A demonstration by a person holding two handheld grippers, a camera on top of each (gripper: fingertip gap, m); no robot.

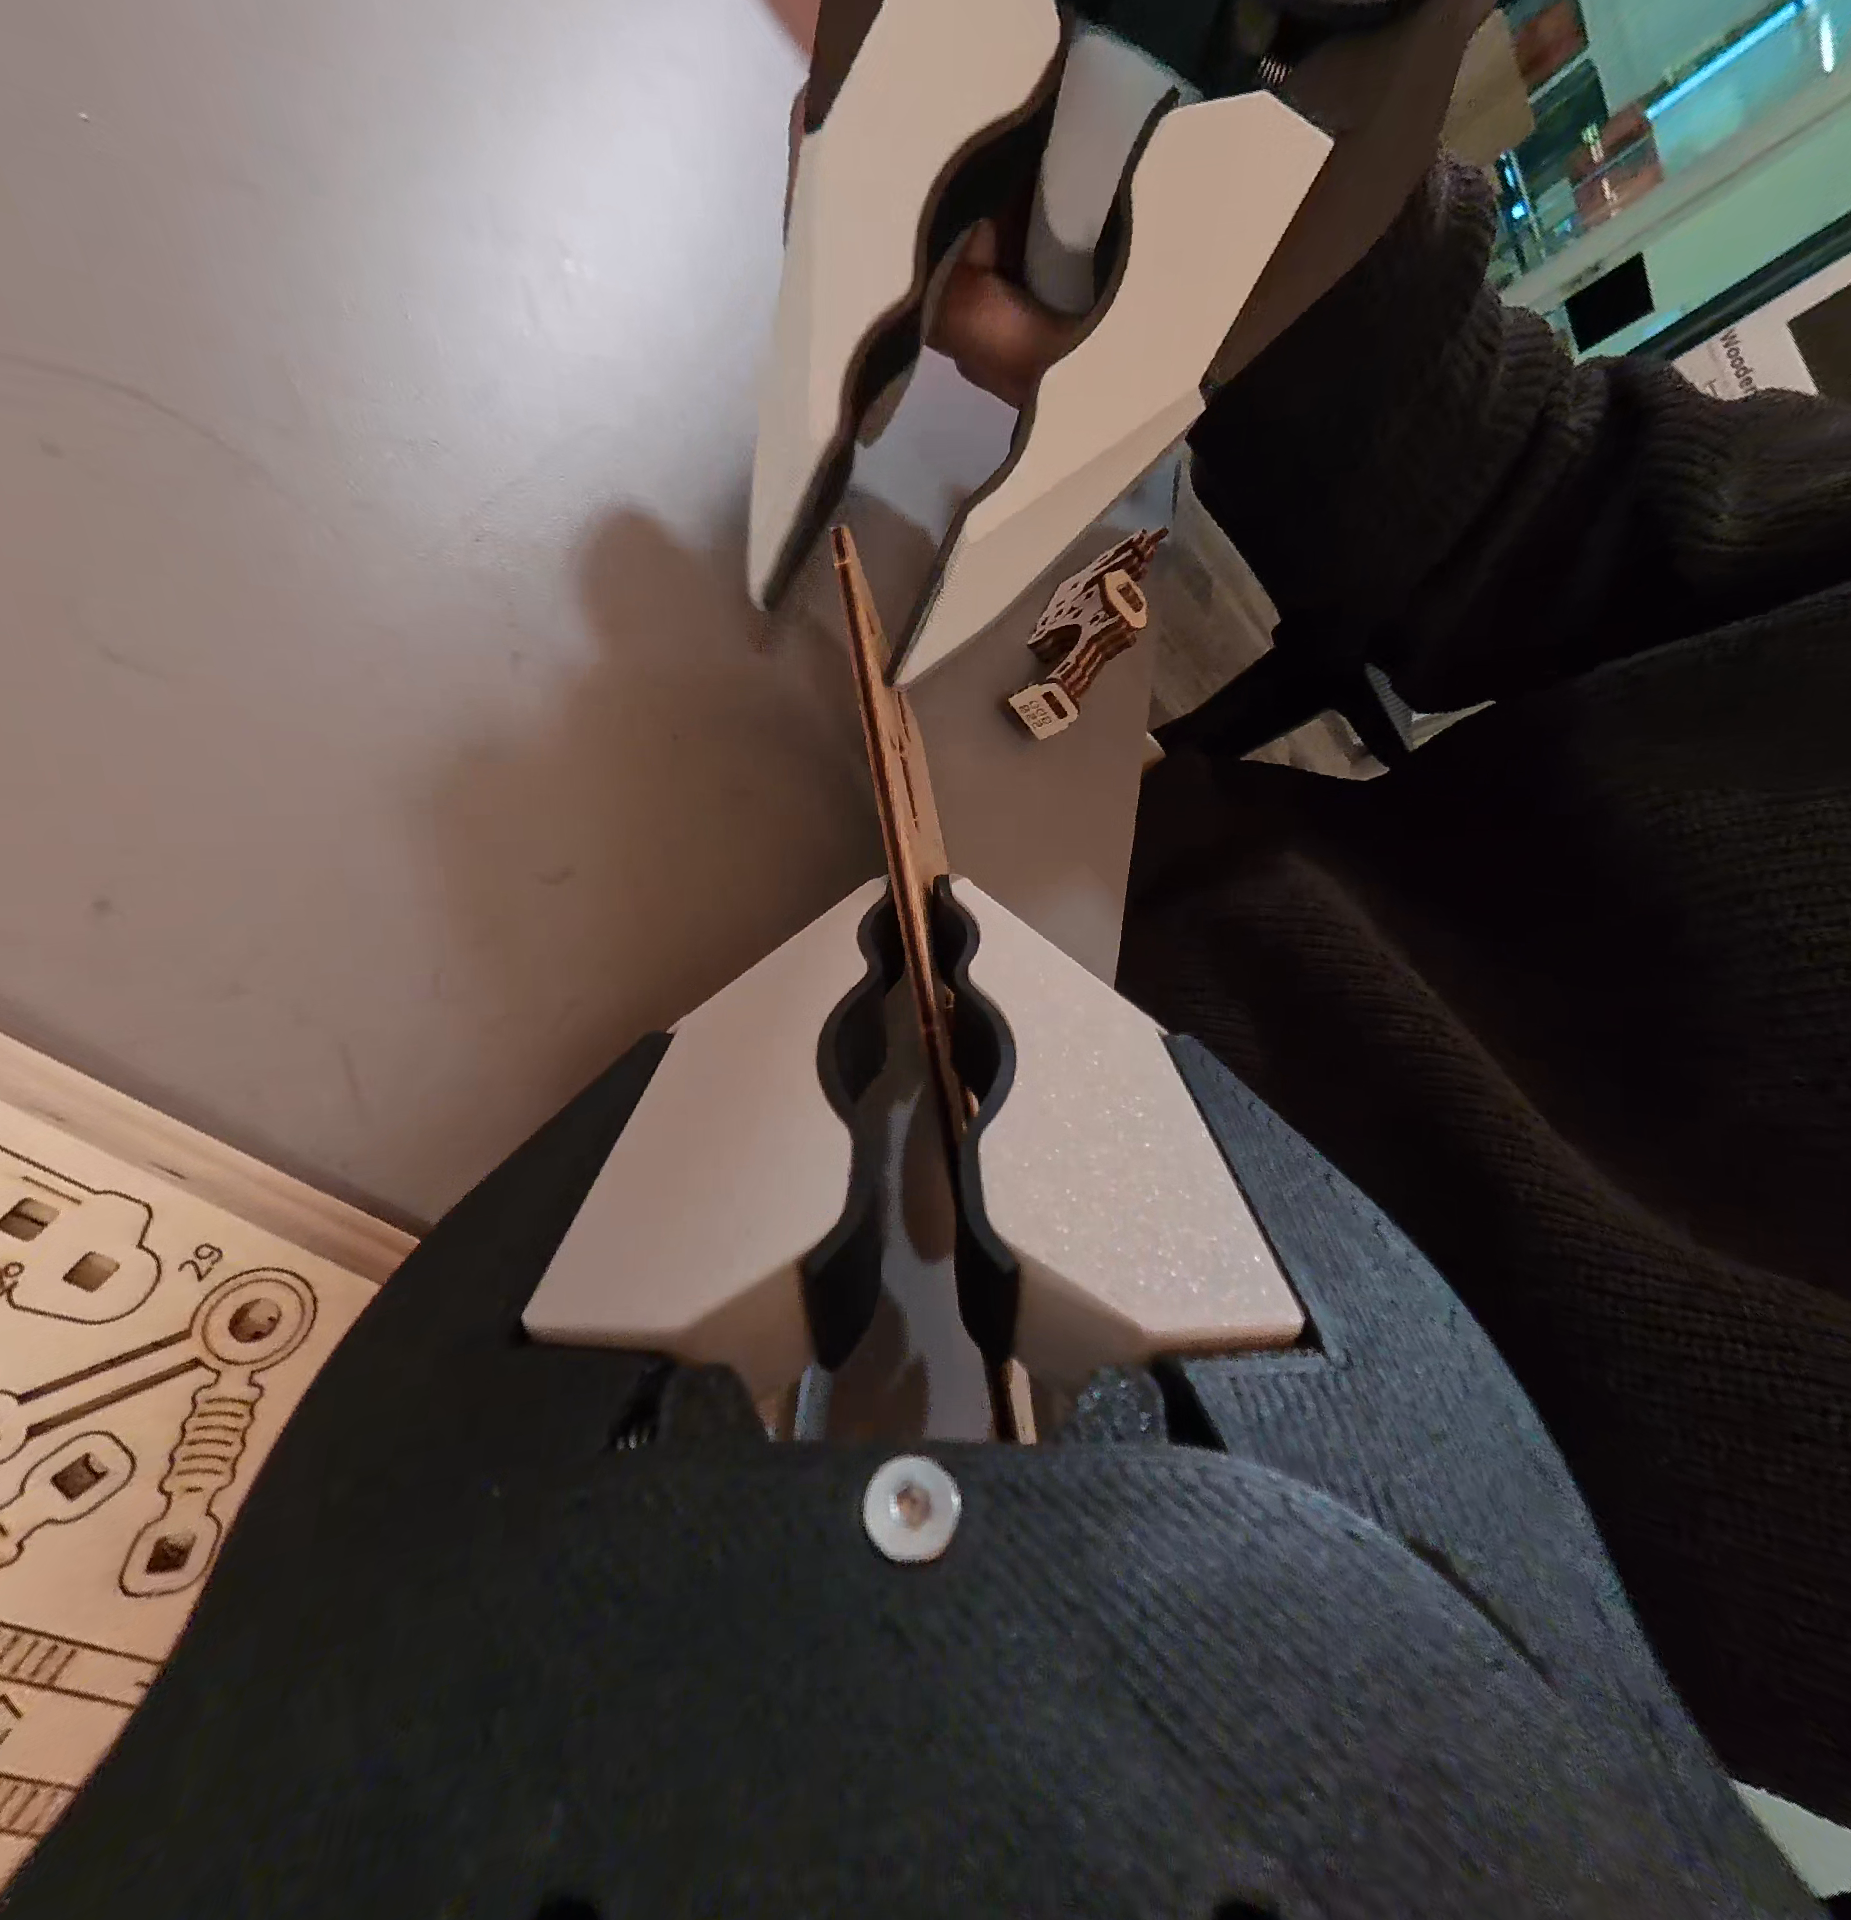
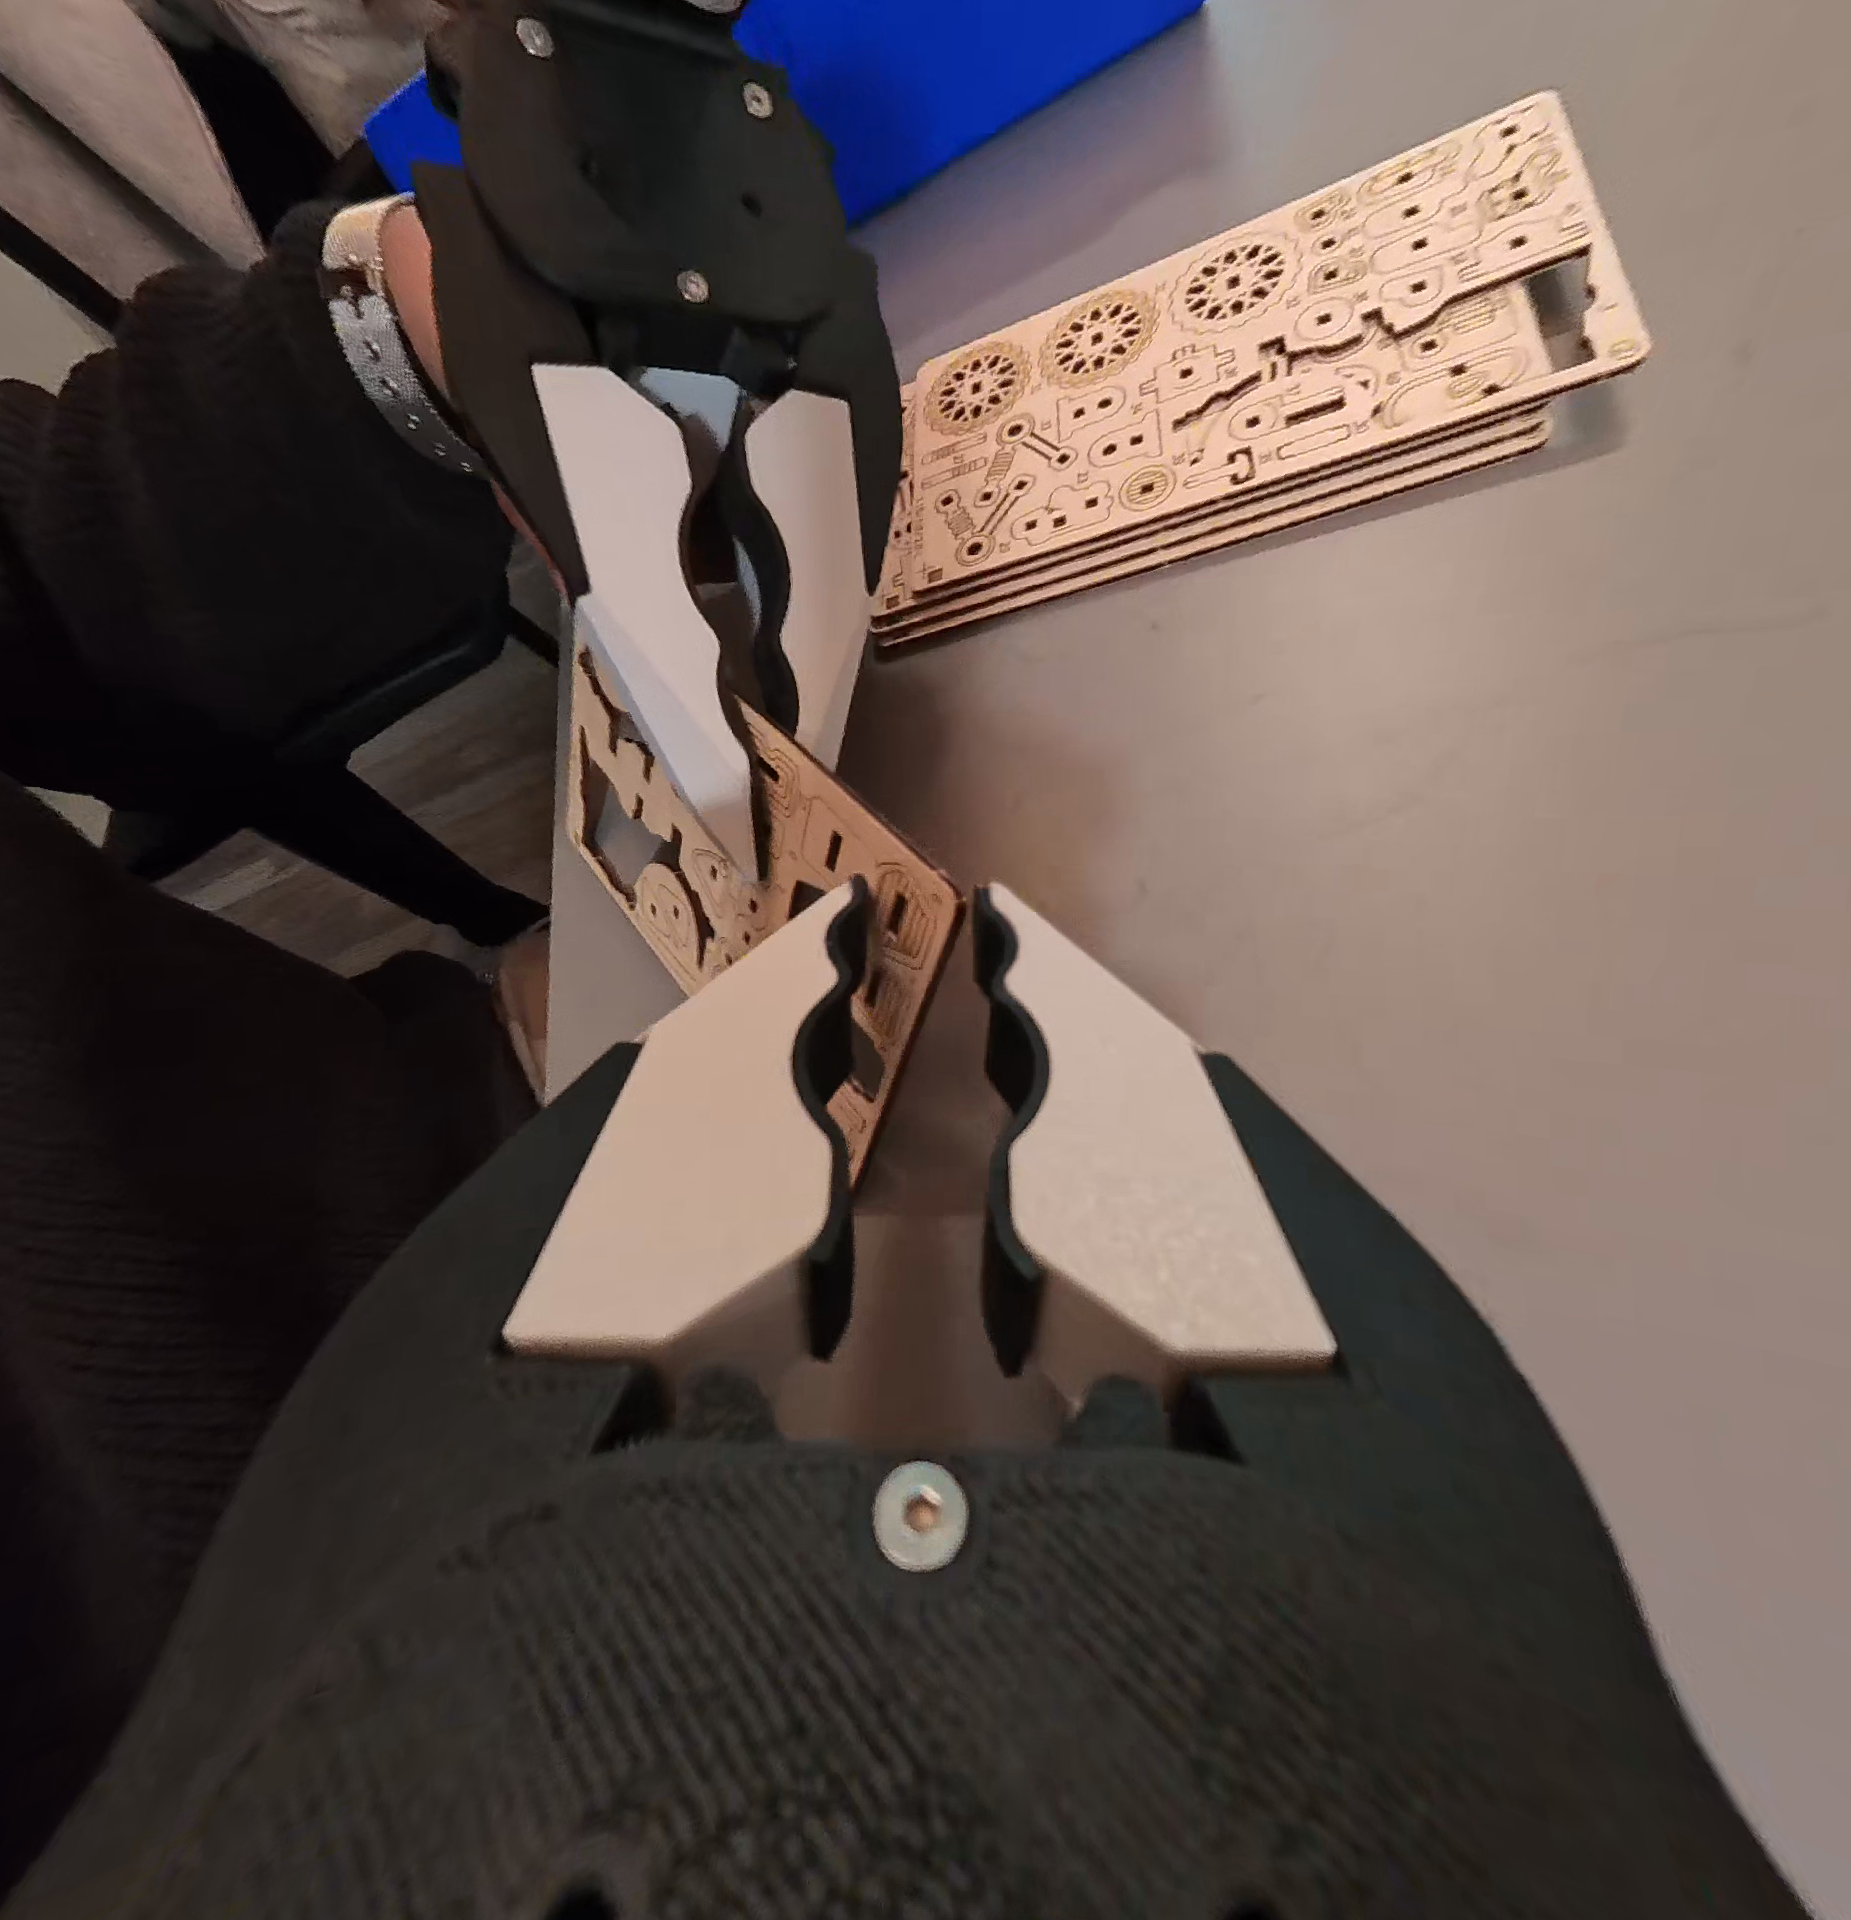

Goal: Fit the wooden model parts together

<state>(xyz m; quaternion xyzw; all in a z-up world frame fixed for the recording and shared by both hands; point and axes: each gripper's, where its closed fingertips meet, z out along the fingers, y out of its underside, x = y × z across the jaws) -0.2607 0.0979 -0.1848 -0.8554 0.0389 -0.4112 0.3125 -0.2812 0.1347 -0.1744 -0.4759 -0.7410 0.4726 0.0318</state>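
- The left gripper (image 1: pixel 913 894) is clamped on a thin wooden sheet (image 1: pixel 900 769), holding it edge-up above the grey table (image 1: pixel 329 520). That looks deliberate, since it puts the sheet's free edge within the other tool's reach.
- In the right wrist view the same sheet (image 2: pixel 796 862) shows its face: laser-cut outlines, with several openings where parts seem to have been taken out.
- The right gripper (image 2: pixel 910 899) stands open, its fingers on either side of the sheet's near corner and not visibly pressing it. My guess is that it is lining up to grip or push out a part.
- Seen from the left side, the right gripper (image 1: pixel 838 634) shows the same gap, with the sheet's tip between the fingertips.
- Just beyond, near the table edge, lies a small assembled wooden piece (image 1: pixel 1092 613) with a loose little part (image 1: pixel 1040 712) beside it, kept close, probably for fitting.
- Farther off rests a stack of uncut sheets (image 2: pixel 1264 416), set aside as stock; one corner of it (image 1: pixel 121 1403) shows by the left tool.
- Behind the stack sits a blue object (image 2: pixel 952 94).
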